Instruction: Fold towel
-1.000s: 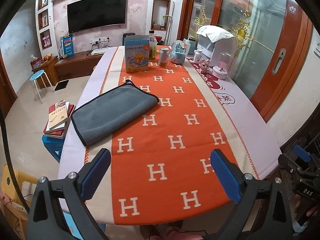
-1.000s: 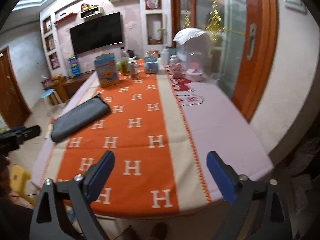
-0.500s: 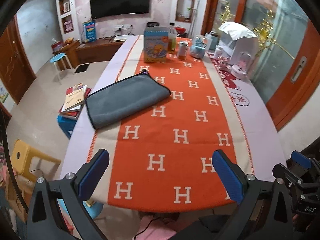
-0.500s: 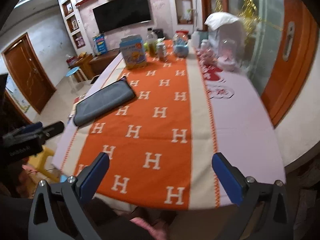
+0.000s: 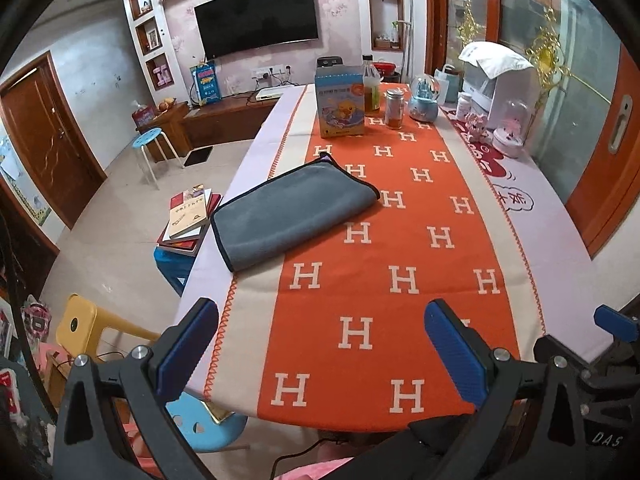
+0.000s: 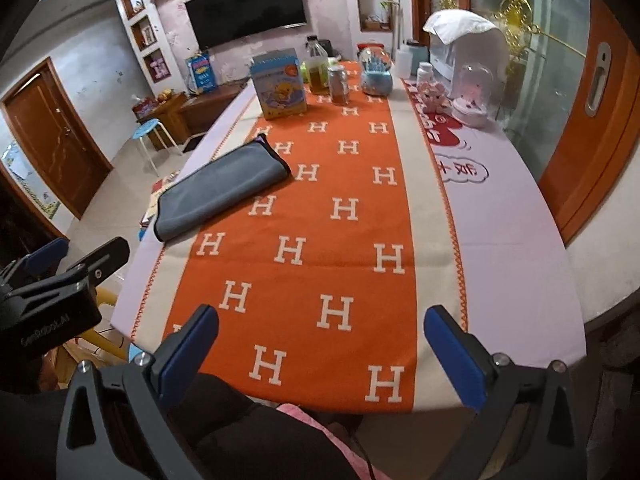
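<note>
A grey towel (image 5: 288, 212) with a dark trim lies folded flat on the left part of the table, half on the orange H-patterned runner (image 5: 400, 256). It also shows in the right wrist view (image 6: 220, 190). My left gripper (image 5: 320, 346) is open and empty, held back over the table's near edge, well short of the towel. My right gripper (image 6: 320, 344) is open and empty, also over the near edge. The left gripper's body shows at the left of the right wrist view (image 6: 52, 292).
A blue box (image 5: 340, 104), bottle (image 5: 371, 88), jar (image 5: 394, 109), snow globe (image 5: 424, 98) and white appliance (image 5: 500, 80) stand at the table's far end. Books on a blue stool (image 5: 188, 220) and a yellow stool (image 5: 88, 328) stand left of the table.
Both grippers pulled back and rose away from the table; the views now look over the near edge. The towel lies unmoved. Both stay open.
</note>
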Motion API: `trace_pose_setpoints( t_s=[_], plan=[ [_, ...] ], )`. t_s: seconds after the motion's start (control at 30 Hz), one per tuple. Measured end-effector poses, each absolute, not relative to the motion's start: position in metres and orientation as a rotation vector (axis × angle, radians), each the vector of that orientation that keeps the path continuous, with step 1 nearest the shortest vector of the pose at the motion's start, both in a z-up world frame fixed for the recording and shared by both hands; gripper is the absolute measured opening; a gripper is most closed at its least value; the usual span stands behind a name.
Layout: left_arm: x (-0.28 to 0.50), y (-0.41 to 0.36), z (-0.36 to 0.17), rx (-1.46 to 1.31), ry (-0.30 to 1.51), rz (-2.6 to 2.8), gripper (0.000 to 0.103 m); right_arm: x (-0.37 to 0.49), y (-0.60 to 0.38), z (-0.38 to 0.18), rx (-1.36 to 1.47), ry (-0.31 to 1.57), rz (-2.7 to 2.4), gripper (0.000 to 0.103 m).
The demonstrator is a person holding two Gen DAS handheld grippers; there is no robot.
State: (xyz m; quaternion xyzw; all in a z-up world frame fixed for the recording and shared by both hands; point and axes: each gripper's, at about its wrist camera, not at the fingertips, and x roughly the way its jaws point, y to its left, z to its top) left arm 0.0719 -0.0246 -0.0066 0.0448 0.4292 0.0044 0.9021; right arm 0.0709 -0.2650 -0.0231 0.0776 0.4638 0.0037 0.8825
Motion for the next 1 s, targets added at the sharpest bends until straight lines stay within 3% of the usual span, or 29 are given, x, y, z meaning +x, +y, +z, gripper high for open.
trace_pose_setpoints(
  t_s=[1.0],
  plan=[
    [0.07,-0.025,-0.011,0.09,0.888,-0.029,0.102,0.065,-0.255,-0.026,0.139,0.996,-0.055,0.103]
  ],
)
